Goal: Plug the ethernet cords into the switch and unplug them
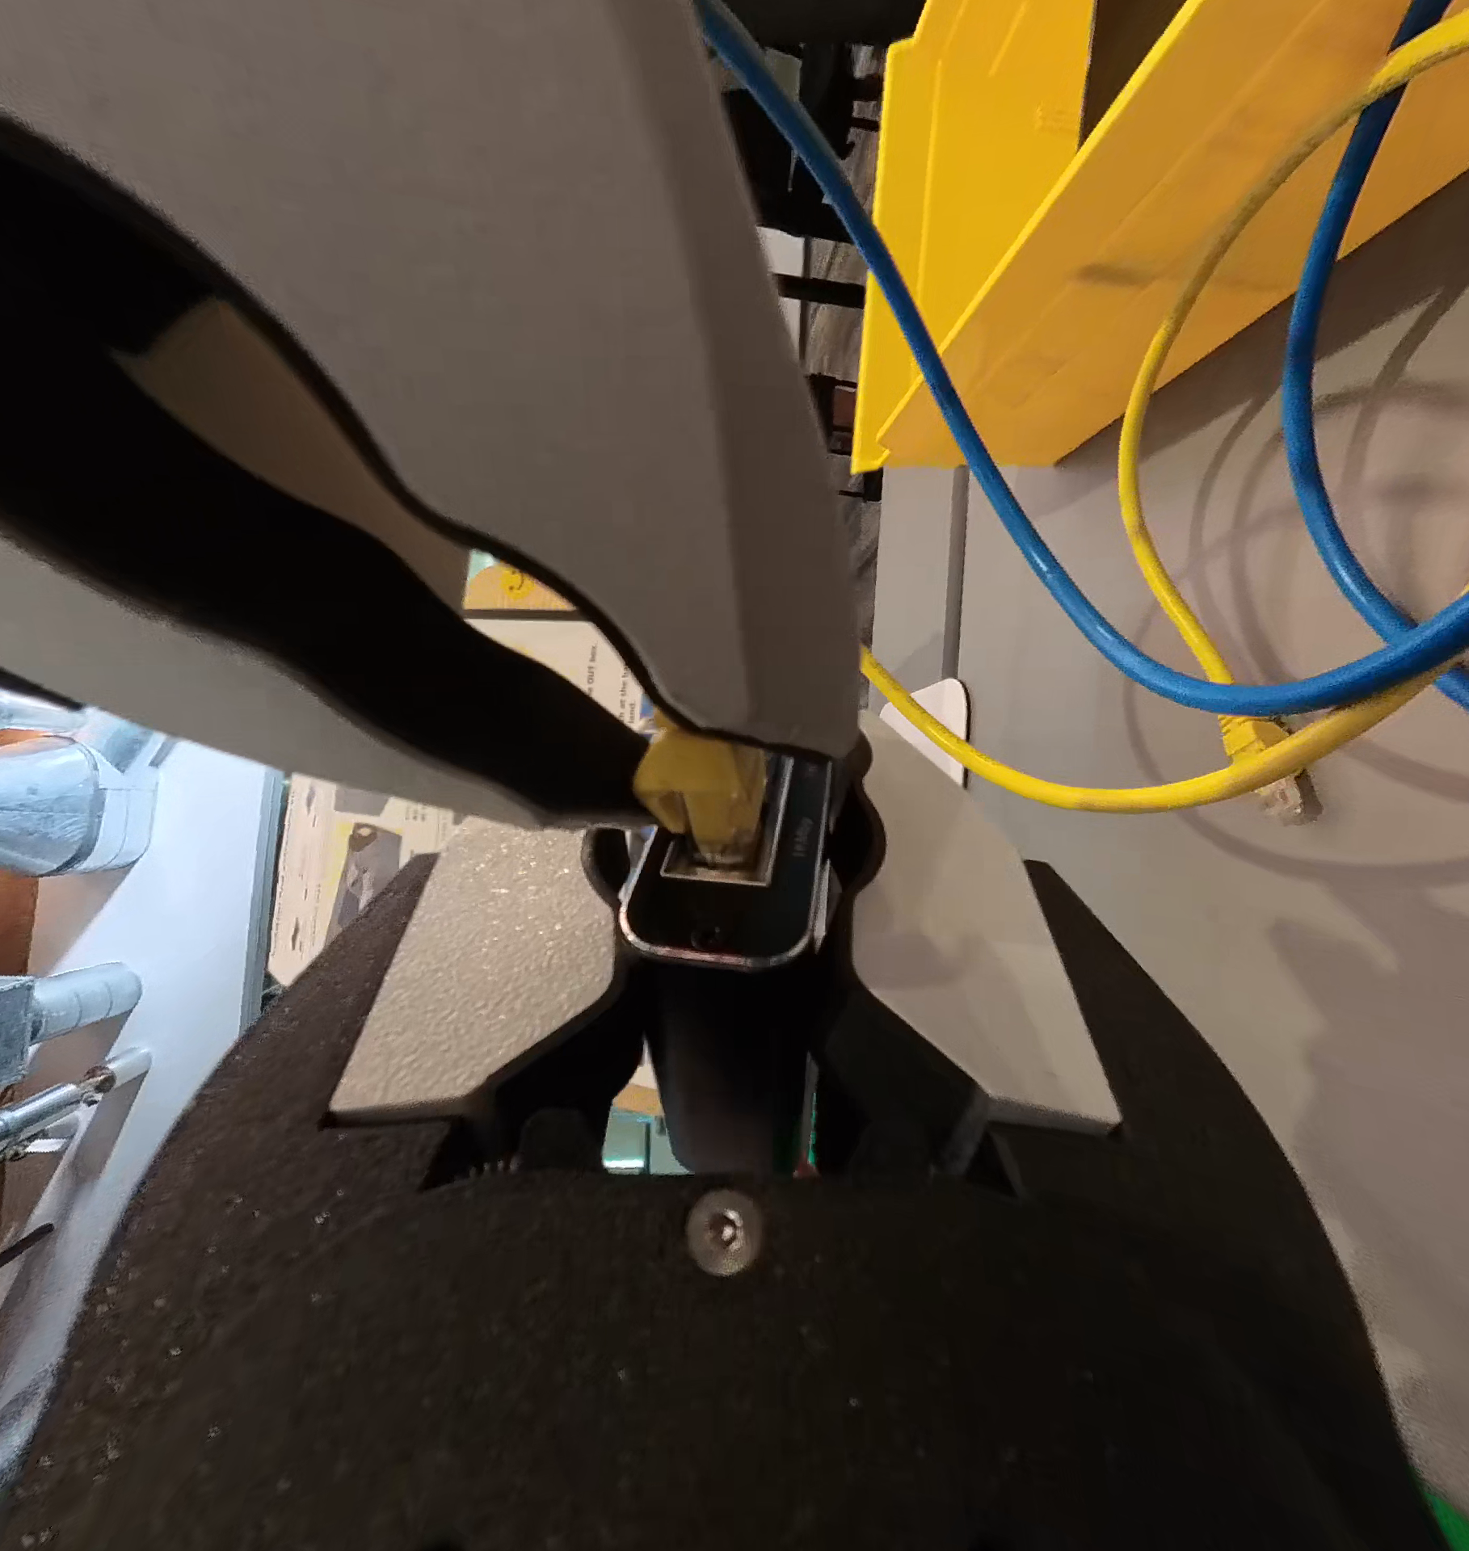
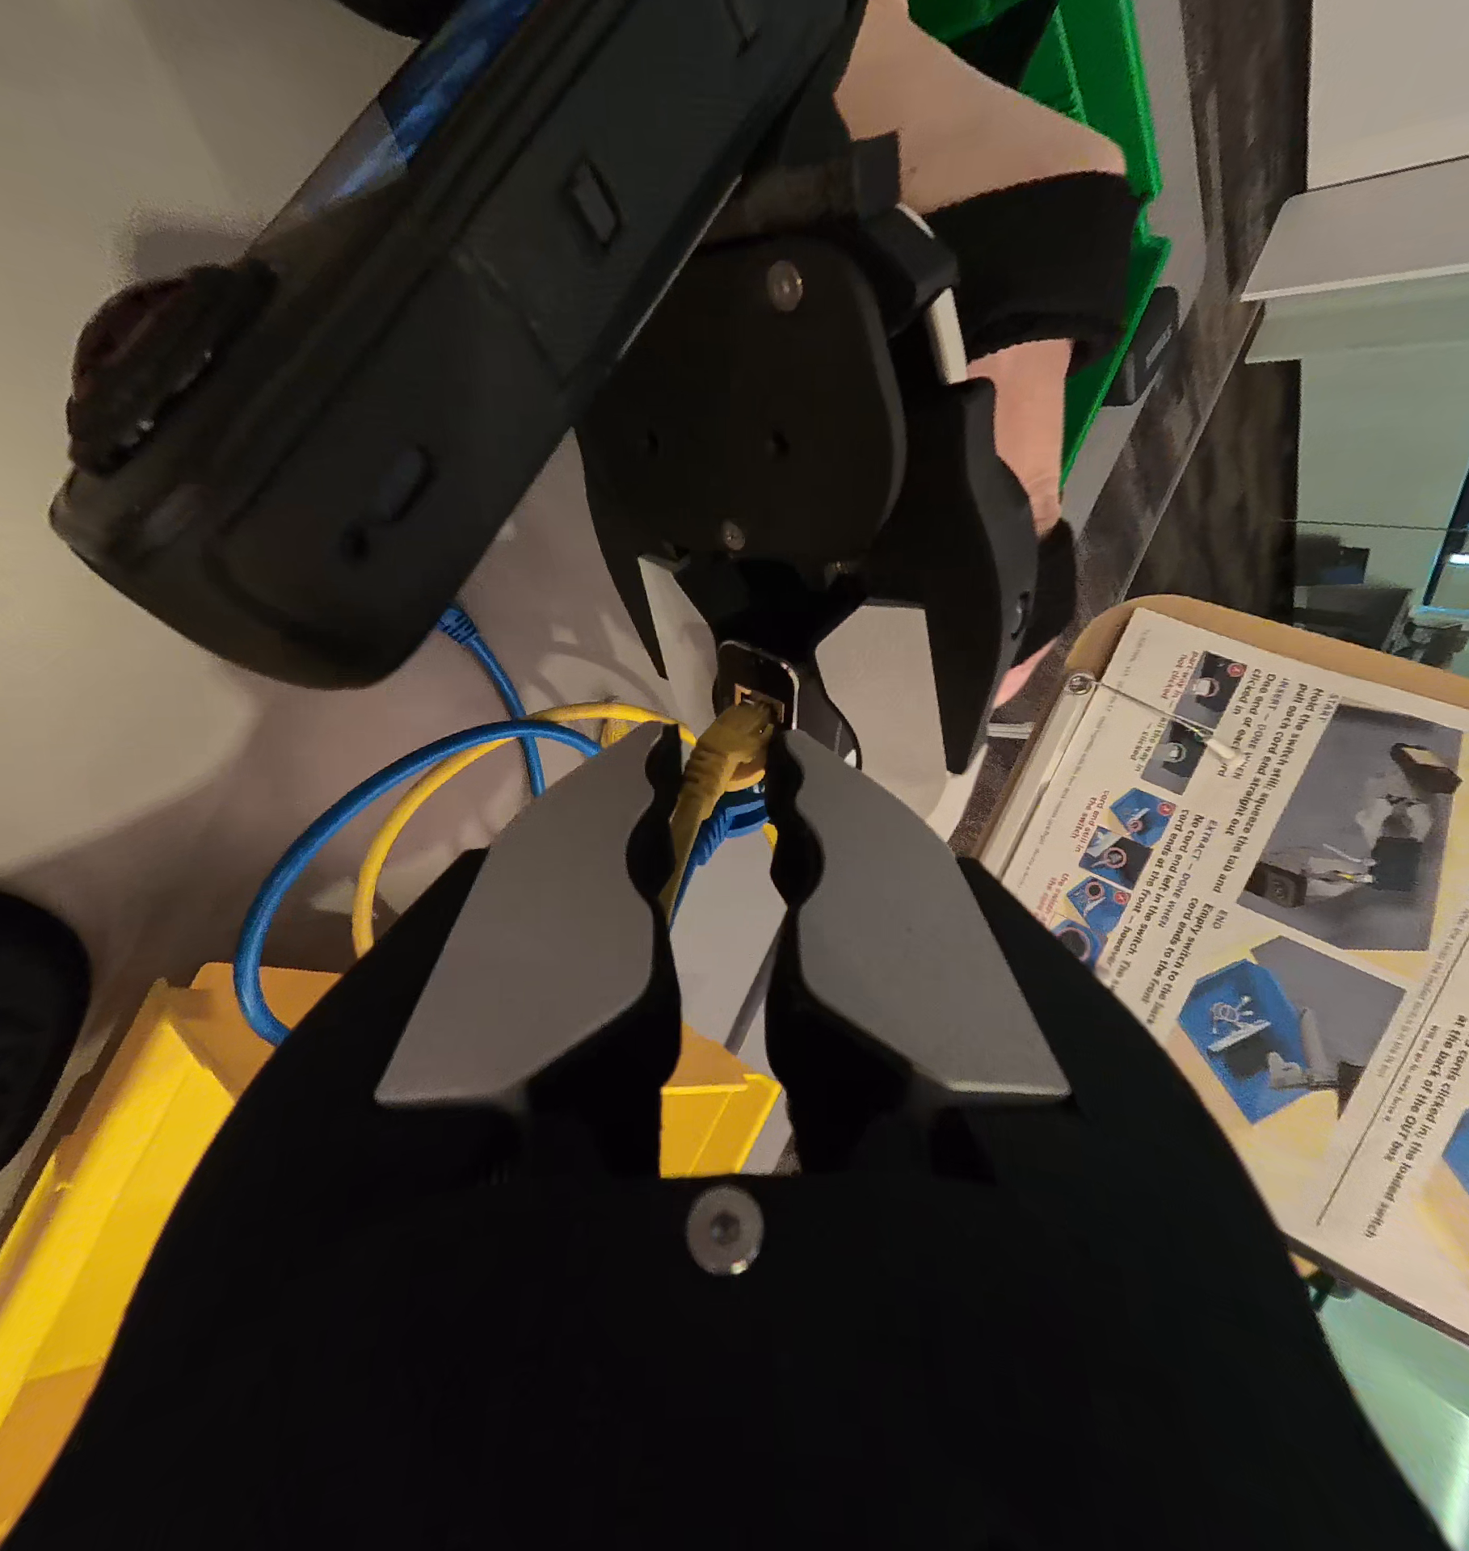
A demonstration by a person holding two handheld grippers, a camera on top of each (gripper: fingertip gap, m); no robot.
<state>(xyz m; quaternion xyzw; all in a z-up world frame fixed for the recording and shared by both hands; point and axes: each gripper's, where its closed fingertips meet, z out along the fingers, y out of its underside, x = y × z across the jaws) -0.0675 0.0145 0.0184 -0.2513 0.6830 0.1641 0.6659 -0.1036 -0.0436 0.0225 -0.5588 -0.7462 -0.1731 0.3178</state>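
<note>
— Fingers first: what grips what?

— Left gripper [image 1: 735, 856], low in the left wrist view's centre, clamps the small black glossy switch [image 1: 714, 915] between its pads. Right gripper [image 2: 718, 772] pinches the yellow moulded plug [image 2: 727, 738] of a yellow ethernet cord [image 2: 429, 806], mid-frame in the right wrist view.

— How far along?

— Plug sits at the port's mouth, partly in; whether it is seated I can't tell. A second yellow plug [image 1: 1285, 793] lies loose on the grey table [image 1: 1218, 965] at the left view's right, and a blue ethernet cord [image 1: 1008, 503] loops free, so most plugging and all unplugging seem left.

— And the switch's look?

— Metal-rimmed port, rounded shiny casing.
</note>
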